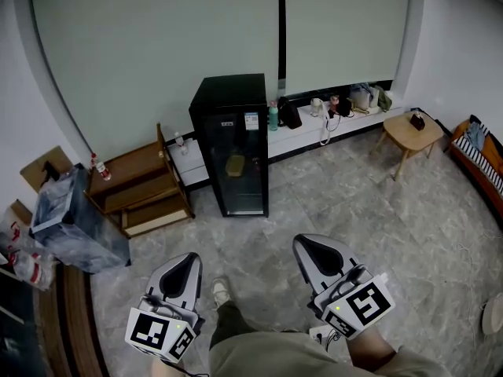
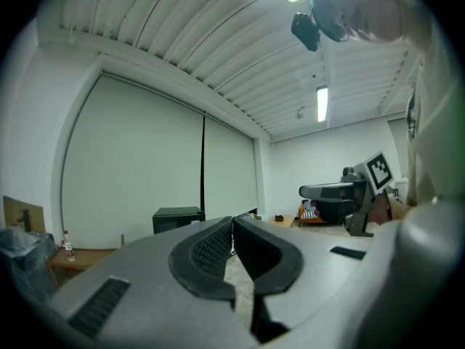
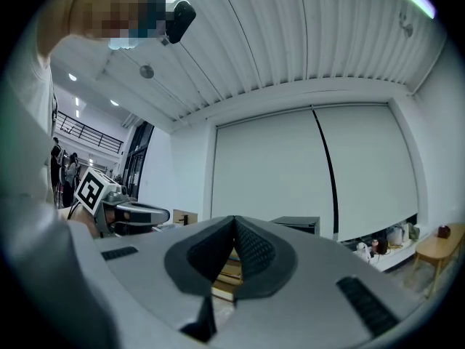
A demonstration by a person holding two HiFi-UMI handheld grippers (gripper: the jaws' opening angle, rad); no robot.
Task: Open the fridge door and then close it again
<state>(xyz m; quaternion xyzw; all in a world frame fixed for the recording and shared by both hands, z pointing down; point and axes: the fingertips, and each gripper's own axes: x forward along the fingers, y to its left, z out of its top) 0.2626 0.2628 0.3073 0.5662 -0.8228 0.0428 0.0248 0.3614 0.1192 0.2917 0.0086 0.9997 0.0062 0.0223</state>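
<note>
Fridge untouched. The tall black glass-door fridge [image 1: 234, 144] stands shut against the wall, well apart from me, with bare floor between. My left gripper [image 1: 187, 259] and right gripper [image 1: 309, 243] each have their jaws pressed together with nothing in them.

Risks:
- I see no handle from here, so closed jaws may slip off the door edge.
- The low brown wooden shelf [image 1: 137, 187] just left of the fridge may block the door's swing.

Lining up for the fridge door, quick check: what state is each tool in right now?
Left tool: closed, jaws together, holding nothing.
Right tool: closed, jaws together, holding nothing.
</note>
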